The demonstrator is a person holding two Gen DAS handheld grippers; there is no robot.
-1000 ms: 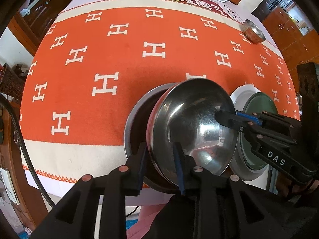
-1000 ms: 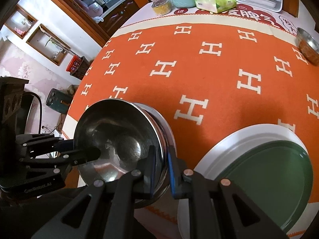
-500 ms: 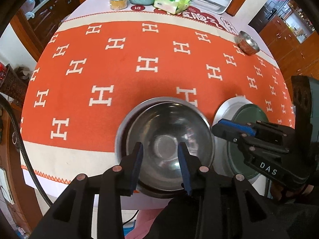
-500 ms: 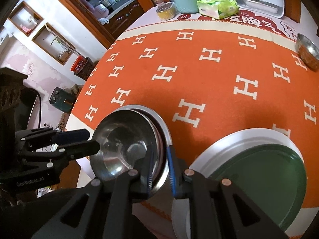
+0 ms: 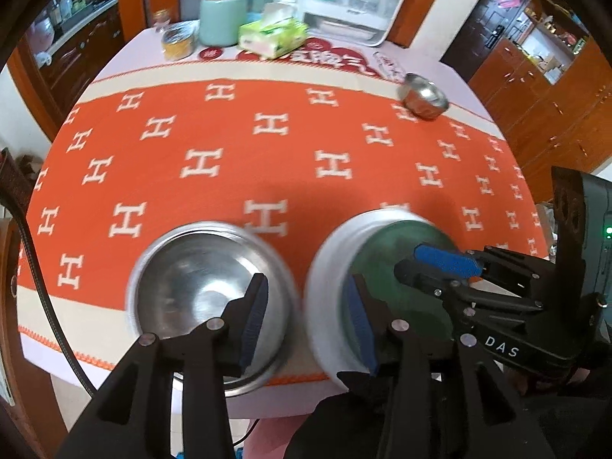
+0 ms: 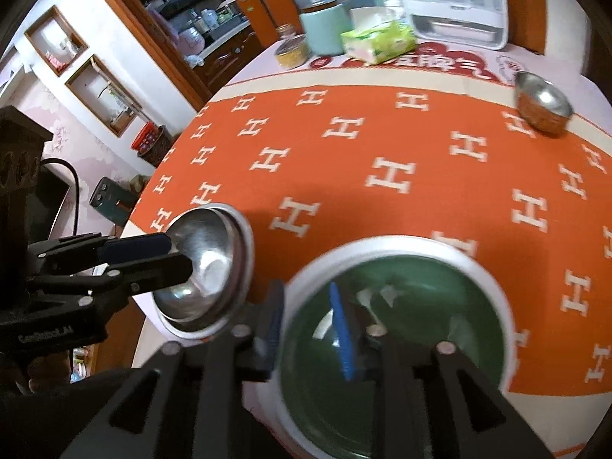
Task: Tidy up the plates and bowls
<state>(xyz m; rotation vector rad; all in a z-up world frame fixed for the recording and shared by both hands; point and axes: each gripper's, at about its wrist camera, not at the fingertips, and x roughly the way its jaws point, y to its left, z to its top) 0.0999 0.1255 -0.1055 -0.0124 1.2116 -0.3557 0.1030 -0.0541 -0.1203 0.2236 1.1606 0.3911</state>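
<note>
Orange cloth with white H marks covers the round worktop [image 5: 95,329], and wooden cabinets ring the room behind it.

Left gripper [image 5: 306,317] hangs over the gap between the bowls [image 5: 202,290] and the plate [image 5: 329,267], its jaws partly apart with nothing between them; they have just been opening. A second ago its blue pads straddled the rim of the tilted top bowl. Right gripper [image 6: 306,317] hangs over the plate's near left rim, jaws narrowly apart and empty, also just opened; a second ago it pinched the same bowl's rim.

That steel bowl now sits level, nested inside the larger one at the near edge of the worktop, slightly blurred. Just right of it lies the plate, white-rimmed with a dark green centre, not touching the bowls. Both look smaller and lower in the views than before.

Another small bowl [image 5: 422,95] stands far off at the right edge of the cloth. Along the far side are a mint jar [image 5: 222,15], a tissue pack [image 5: 273,36], a yellow tin [image 5: 178,40] and a white rack [image 5: 352,4].
</note>
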